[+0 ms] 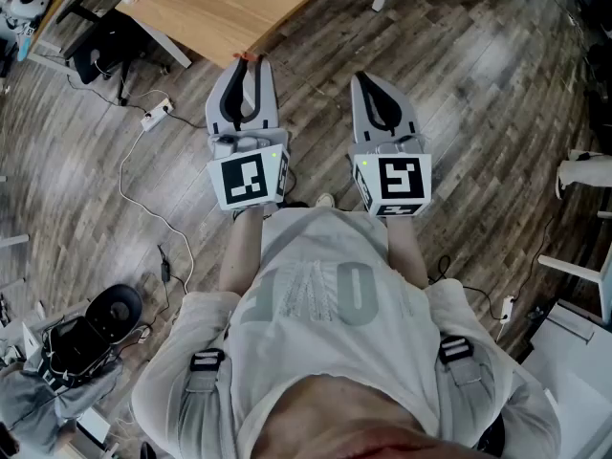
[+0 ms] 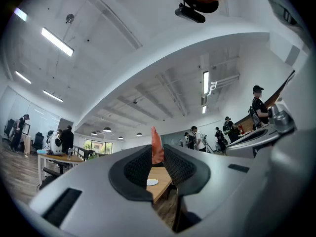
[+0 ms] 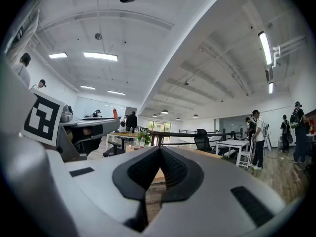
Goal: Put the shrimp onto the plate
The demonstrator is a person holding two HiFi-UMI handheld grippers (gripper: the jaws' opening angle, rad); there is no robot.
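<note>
An orange-red shrimp [image 1: 251,57] sticks out of the tips of my left gripper [image 1: 251,65], which is shut on it and held out over the wooden floor, just short of the table corner. In the left gripper view the shrimp [image 2: 156,146] stands upright between the dark pads. Past it, a small white plate [image 2: 152,182] lies on the wooden table [image 2: 160,177]. My right gripper [image 1: 369,80] is level beside the left one, shut with nothing in it. In the right gripper view its jaws [image 3: 159,151] are closed together. The head view does not show the plate.
The light wooden table [image 1: 229,8] lies ahead at the top, with a black chair [image 1: 103,55] at its left. A power strip [image 1: 155,115] and white cable trail over the floor. Black gear [image 1: 105,318] sits at lower left. Several people [image 2: 258,107] stand in the room.
</note>
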